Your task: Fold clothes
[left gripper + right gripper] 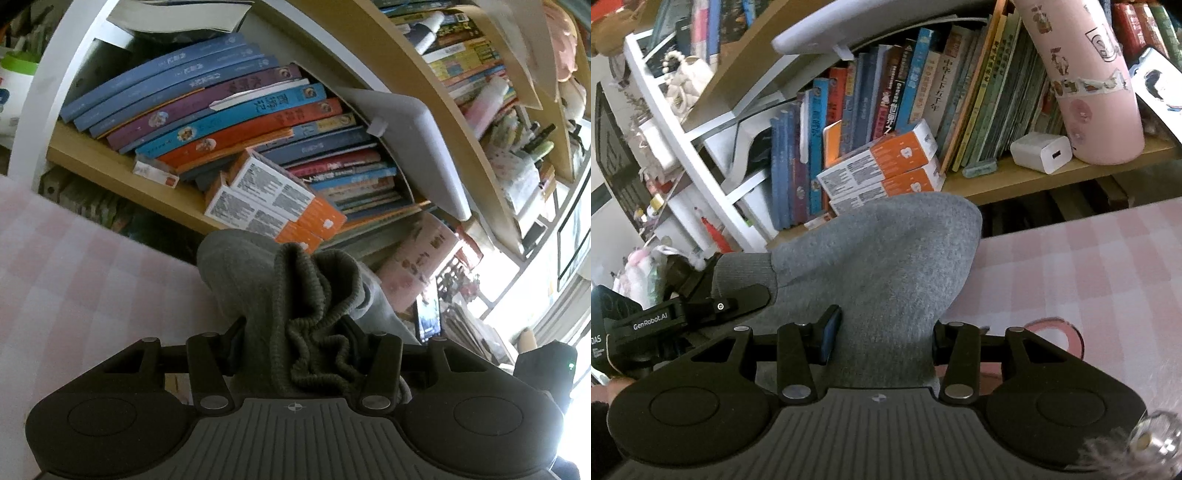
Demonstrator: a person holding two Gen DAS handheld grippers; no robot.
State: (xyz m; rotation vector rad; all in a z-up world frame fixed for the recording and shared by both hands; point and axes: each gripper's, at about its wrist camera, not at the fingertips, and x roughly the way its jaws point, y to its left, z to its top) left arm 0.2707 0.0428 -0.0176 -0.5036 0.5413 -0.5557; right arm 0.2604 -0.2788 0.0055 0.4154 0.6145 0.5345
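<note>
A grey knit garment with a darker ribbed hem is bunched between the jaws of my left gripper, which is shut on it and holds it above the pink checked surface. My right gripper is shut on the same grey garment, whose cloth stands up in a peak in front of it. The left gripper also shows at the left of the right wrist view, clamped on the ribbed edge. Both sets of fingertips are hidden by cloth.
A wooden bookshelf packed with books stands close behind the pink checked surface. Orange and white boxes, a white charger and a pink cylinder sit on the shelf edge. A white frame is at the left.
</note>
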